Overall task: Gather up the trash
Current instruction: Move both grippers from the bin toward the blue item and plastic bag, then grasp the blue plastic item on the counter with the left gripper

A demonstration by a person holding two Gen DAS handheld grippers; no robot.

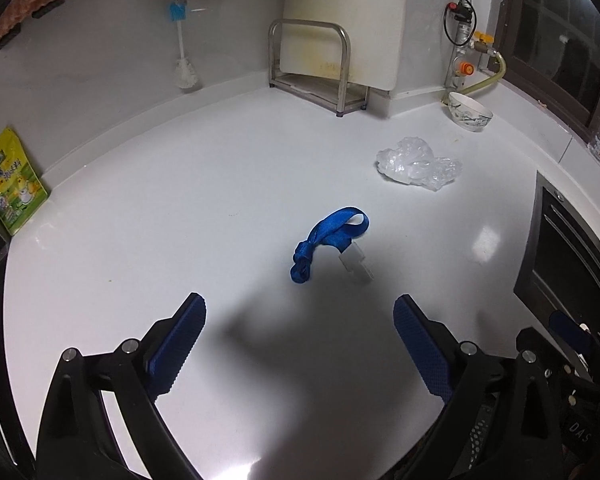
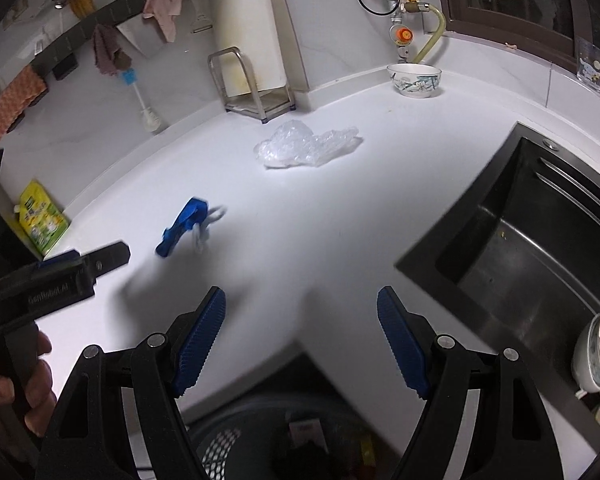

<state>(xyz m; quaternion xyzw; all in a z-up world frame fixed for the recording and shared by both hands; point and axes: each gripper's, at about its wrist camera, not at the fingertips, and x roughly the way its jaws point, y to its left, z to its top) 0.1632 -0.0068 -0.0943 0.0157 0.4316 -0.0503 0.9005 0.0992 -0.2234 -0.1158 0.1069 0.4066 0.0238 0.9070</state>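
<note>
My left gripper [image 1: 300, 344] and right gripper [image 2: 302, 336] both gape wide, holding nothing; blue lanyard [image 1: 327, 240] lies mid-countertop [image 1: 180, 220] w/ crumpled clear plastic bag [image 1: 418, 164] beyond, nr the bowl [image 1: 470, 112]; waste bin [image 2: 260, 432] sits below right gripper.

bowl [image 1: 470, 111] by the gas pipe [image 1: 466, 32], green pouch [image 1: 13, 184] (upright), dark sink [image 2: 532, 240].

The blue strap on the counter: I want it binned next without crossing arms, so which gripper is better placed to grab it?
Left. The left gripper is open and points straight at the blue strap, close ahead on the counter. The right gripper, also open, hangs over the trash bin, with the strap off to its left.
</note>
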